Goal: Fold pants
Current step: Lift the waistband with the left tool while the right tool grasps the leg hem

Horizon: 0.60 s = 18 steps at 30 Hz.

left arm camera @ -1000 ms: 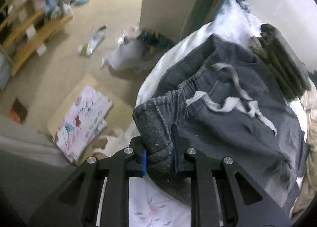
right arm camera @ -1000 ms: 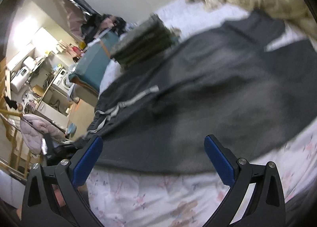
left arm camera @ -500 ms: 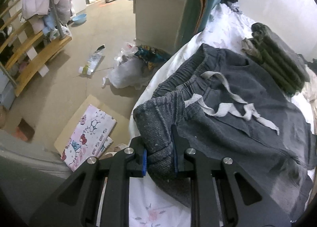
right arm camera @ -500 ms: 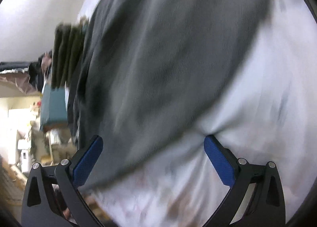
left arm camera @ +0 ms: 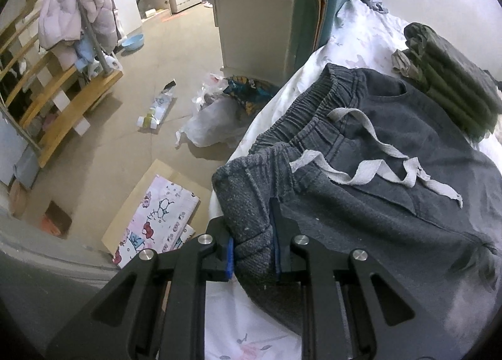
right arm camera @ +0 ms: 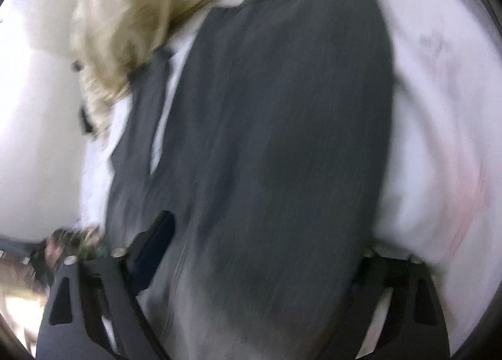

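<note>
Swinging down from a high view, the right gripper (right arm camera: 251,262) now straddles a pants (right arm camera: 276,127) leg, jaws just narrowing but not yet pressing; a second hold seems close. The left gripper (left arm camera: 252,247) stays pinched on the waistband corner at the bed's (left arm camera: 360,33) near-left edge.

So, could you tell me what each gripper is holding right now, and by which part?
The left gripper pinches the grey pants at a waistband corner. The right gripper, jaws closing, straddles a pant leg without a visible grip yet.
</note>
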{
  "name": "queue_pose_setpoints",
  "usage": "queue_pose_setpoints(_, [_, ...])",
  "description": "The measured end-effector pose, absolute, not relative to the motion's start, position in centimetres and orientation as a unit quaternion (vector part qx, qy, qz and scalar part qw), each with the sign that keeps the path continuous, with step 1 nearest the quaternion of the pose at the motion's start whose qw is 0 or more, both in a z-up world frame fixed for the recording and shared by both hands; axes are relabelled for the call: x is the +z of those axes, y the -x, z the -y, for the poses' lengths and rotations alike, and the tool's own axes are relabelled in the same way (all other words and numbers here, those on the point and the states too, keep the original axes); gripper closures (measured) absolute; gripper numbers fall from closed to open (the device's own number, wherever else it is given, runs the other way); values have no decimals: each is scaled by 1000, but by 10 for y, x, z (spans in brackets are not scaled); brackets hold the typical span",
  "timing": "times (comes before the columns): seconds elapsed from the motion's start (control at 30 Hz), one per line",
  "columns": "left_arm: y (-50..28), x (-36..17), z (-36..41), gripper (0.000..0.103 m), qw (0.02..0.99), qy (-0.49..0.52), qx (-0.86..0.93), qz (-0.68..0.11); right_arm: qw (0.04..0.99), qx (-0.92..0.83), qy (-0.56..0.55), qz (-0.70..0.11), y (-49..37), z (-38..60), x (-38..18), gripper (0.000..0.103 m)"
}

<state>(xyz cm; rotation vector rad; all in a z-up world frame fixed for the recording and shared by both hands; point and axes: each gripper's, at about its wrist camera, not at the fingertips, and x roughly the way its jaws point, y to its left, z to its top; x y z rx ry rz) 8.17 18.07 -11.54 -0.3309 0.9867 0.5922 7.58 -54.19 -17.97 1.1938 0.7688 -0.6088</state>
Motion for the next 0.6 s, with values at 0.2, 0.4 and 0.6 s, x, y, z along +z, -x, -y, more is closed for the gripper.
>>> queue_pose_setpoints(0.2, [-86, -115, -178, 89, 828, 141, 280, -465, 703, -331, -527, -344, -84, 588, -181, 64])
queue_pose_setpoints(0.4, [-87, -115, -178, 89, 827, 140, 283, -466, 706, -358, -511, -334, -75, 594, -166, 98])
queue_pose_setpoints(0.6, [-83, -99, -182, 89, 834, 167, 264, -455, 753, -339, -476, -300, -83, 585, -122, 99])
